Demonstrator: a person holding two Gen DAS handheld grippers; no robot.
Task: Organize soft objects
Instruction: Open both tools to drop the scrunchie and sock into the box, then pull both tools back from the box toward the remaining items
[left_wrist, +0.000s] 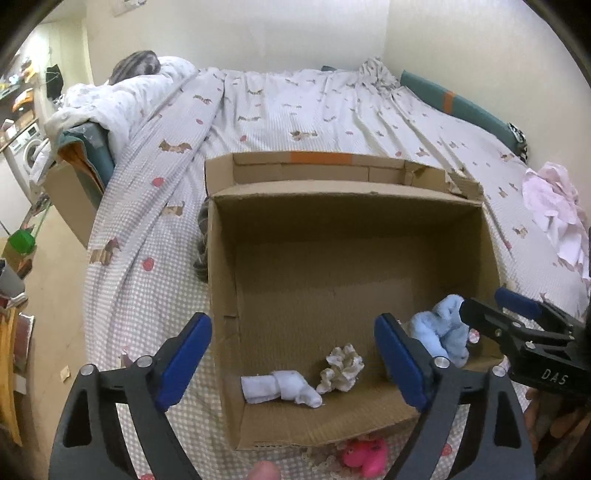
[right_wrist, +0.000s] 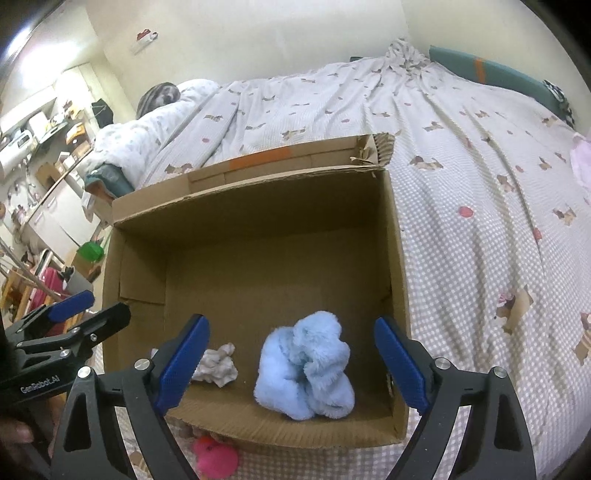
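Left wrist view: the left tongs (left_wrist: 293, 354) hang spread wide over the near left corner of the box (left_wrist: 221, 258), holding nothing. The box, an open cardboard one, sits on the bed (left_wrist: 295, 107), whose checked sheet bears small dog prints. Inside the box, along its near wall, lie three soft things: a white sock (left_wrist: 279, 386) toward the left, a cream bundle (left_wrist: 341, 369) just beside it, and a blue fluffy bundle (left_wrist: 439, 332) near the right wall. The right tongs (left_wrist: 480, 308) reach in over the box's right wall, just beside the blue bundle; from here I cannot tell whether they touch it. A pink toy (left_wrist: 364, 456) lies on the bed outside the box's near wall. A pale pink cloth (left_wrist: 554, 210) lies on the bed well to the right of the box.

In the right wrist view, the right tongs (right_wrist: 291, 363) are spread wide and empty, with the blue bundle (right_wrist: 303, 369) lying between the fingers on the box (right_wrist: 397, 258) floor. The cream bundle (right_wrist: 218, 363) lies to its left, partly hidden behind the left finger. The left tongs (right_wrist: 107, 308) show at the box's left wall, also parted. The pink toy (right_wrist: 214, 458) sits outside the near wall.
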